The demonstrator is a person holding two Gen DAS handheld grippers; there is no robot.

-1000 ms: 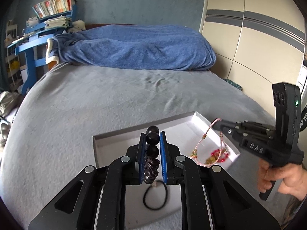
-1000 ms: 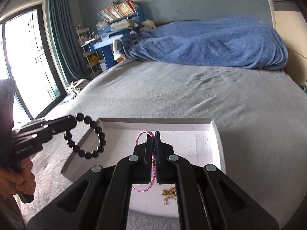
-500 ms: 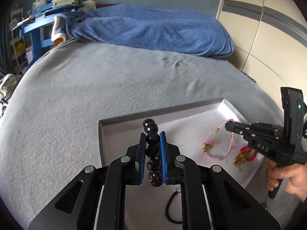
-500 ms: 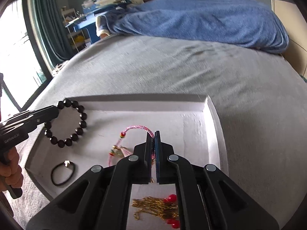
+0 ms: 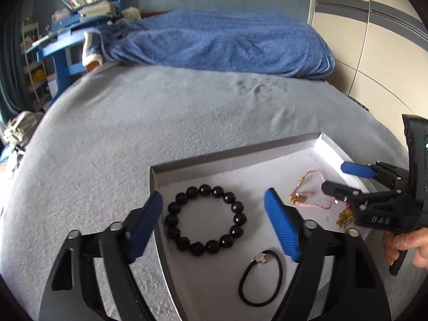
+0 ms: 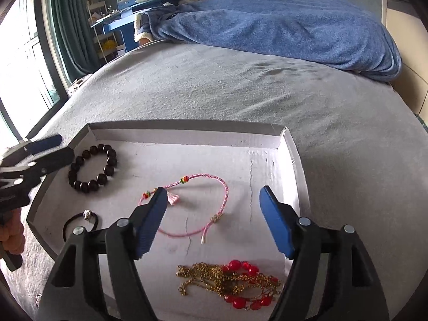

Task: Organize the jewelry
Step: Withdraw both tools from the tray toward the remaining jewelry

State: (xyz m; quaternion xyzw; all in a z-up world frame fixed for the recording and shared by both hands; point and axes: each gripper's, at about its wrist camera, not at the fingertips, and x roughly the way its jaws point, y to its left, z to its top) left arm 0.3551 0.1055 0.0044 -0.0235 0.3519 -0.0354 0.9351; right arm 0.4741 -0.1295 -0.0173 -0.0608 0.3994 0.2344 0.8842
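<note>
A shallow white tray (image 5: 240, 157) (image 6: 187, 133) lies on the grey bed. A dark bead bracelet (image 5: 205, 219) (image 6: 92, 168) rests flat in its left part, between the opening jaws of my left gripper (image 5: 214, 200), whose pads do not touch it. A pink cord bracelet (image 6: 211, 200) (image 5: 311, 190) lies in the middle of the tray, released under my right gripper (image 6: 211, 195), whose jaws are also opening. A black hair tie (image 5: 260, 281) (image 6: 80, 222) with a small charm sits at the near left. A gold chain with red beads (image 6: 230, 281) lies nearest the right gripper.
A blue blanket (image 5: 214, 42) is heaped at the far end of the bed. A blue desk with books (image 5: 80, 13) stands at the back left, a pale wardrobe (image 5: 374, 40) on the right. A window with curtains (image 6: 40, 40) is at left.
Both grippers sank toward the tray and opened. The bead bracelet dropped from the left gripper onto the tray, and the pink cord bracelet left the right gripper and now lies flat.
</note>
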